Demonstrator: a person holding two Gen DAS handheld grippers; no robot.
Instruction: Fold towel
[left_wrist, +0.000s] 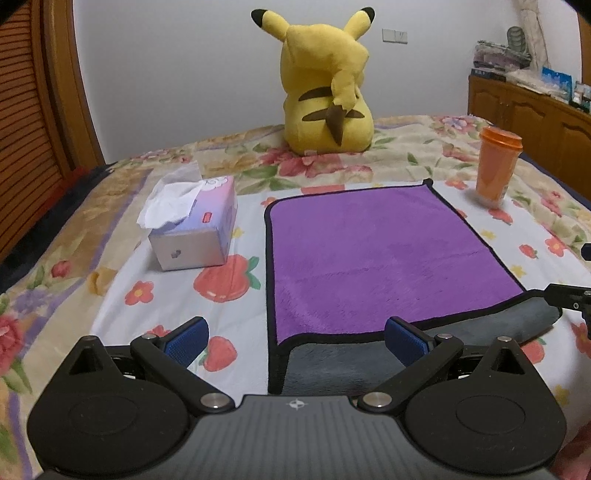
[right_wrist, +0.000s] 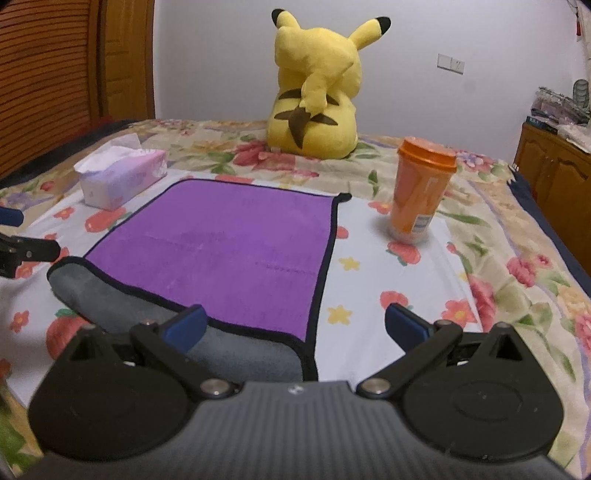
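Note:
A towel, purple (left_wrist: 376, 254) on one side and grey on the other with black trim, lies on the bed, its near edge folded so the grey side shows. It also shows in the right wrist view (right_wrist: 236, 251). My left gripper (left_wrist: 295, 341) is open, its blue pads straddling the towel's near left corner. My right gripper (right_wrist: 295, 328) is open over the towel's near right corner. Neither holds anything. The right gripper's tip shows at the right edge of the left wrist view (left_wrist: 569, 301).
A tissue box (left_wrist: 194, 221) stands left of the towel. An orange lidded cup (right_wrist: 419, 190) stands to its right. A yellow plush toy (left_wrist: 327, 85) sits beyond the towel. Wooden cabinets (left_wrist: 532, 118) line the right wall. The bed has a floral sheet (left_wrist: 92, 258).

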